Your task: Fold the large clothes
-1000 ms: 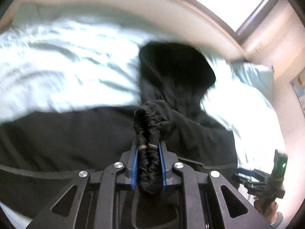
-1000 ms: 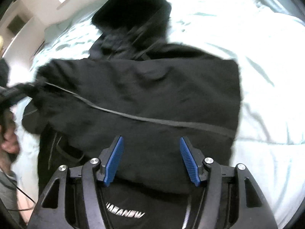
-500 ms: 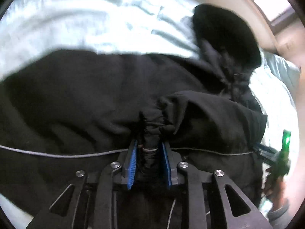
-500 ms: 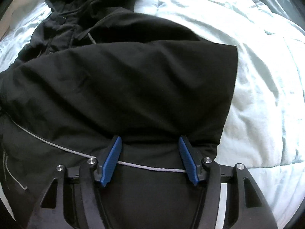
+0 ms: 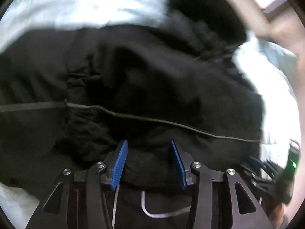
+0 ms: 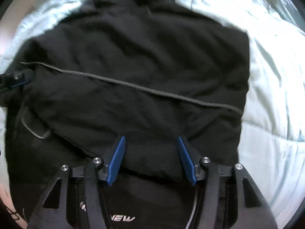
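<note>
Black, soft, bulky hooded jacket [image 6: 144, 72] sprawls limply on the pale bed [image 6: 270, 99]; both grippers' fingers apart, left [image 5: 149, 160] opening, right [image 6: 151, 158] closing, best pinched at its hem.

A: Jacket [image 6: 144, 61], black all over, no pattern. Thin grey cord [image 6: 156, 91] across it, nine to three o'clock.

B: White lettering [image 6: 122, 218] at six o'clock on the black cloth. Bedding [image 6: 274, 95], pale mint, plain.

A: Left gripper [image 5: 148, 162]: blue pads, black frame, silver bolts. Right gripper [image 6: 152, 158] likewise.

B: Green light [image 5: 293, 165] at four o'clock.
</note>
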A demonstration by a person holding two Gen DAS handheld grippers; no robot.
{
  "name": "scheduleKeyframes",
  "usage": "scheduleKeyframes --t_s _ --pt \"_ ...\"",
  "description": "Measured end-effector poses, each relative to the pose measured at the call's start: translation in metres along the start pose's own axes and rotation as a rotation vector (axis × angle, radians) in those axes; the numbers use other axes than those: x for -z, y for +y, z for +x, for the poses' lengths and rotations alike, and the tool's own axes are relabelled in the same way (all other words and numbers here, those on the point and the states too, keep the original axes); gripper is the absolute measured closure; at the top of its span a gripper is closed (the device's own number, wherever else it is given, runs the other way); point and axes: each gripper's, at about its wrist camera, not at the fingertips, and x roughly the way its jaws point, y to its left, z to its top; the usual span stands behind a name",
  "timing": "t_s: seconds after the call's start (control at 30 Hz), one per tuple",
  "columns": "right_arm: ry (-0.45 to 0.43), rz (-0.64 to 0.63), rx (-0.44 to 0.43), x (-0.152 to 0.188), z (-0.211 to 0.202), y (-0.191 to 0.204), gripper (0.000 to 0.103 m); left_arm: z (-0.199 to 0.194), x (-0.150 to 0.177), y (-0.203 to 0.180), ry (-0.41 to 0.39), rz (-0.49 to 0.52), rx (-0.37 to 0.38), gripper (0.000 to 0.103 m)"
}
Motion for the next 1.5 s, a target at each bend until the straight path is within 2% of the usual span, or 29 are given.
scheduleKeyframes --t_s 0.17,0.3,0.4,0.6,0.73,0.8,0.87,0.97,1.1,1.27,1.5 --pt "0.037 0.019 0.004 -0.013 0.004 -0.004 0.044 -0.013 -0.003 0.007 -0.025 -0.034 0.050 0.056" --pt "0.040 0.023 0.001 -0.014 -0.002 -0.006 0.044 -0.052 0.018 0.024 -0.090 -0.071 0.095 0.056" --pt "0.023 0.029 -0.018 -0.011 -0.014 0.005 0.044 -0.089 0.036 0.048 -0.165 -0.114 0.072 0.056" --pt "-0.010 -0.002 -0.042 -0.010 -0.044 0.020 0.044 -0.160 0.067 0.147 -0.312 -0.319 -0.021 0.056" --pt "-0.011 -0.038 -0.036 -0.012 -0.054 0.035 0.044 -0.209 0.087 0.241 -0.432 -0.502 -0.053 0.055" --pt "-0.007 -0.049 -0.031 -0.002 -0.048 0.037 0.044 -0.227 0.093 0.282 -0.482 -0.583 -0.066 0.047" --pt "0.011 -0.056 -0.034 0.001 -0.045 0.043 0.044 -0.239 0.097 0.325 -0.520 -0.673 -0.053 0.043" --pt "0.036 -0.053 -0.039 0.012 -0.038 0.047 0.043 -0.244 0.095 0.373 -0.549 -0.757 -0.029 0.042" --pt "0.066 -0.042 -0.045 0.018 -0.035 0.050 0.044 -0.242 0.091 0.422 -0.557 -0.847 -0.060 0.042" --pt "0.092 -0.045 -0.033 0.021 -0.031 0.049 0.044 -0.231 0.083 0.446 -0.553 -0.885 -0.086 0.042" --pt "0.097 -0.054 -0.020 0.022 -0.033 0.053 0.044 -0.210 0.069 0.458 -0.523 -0.875 -0.042 0.042"
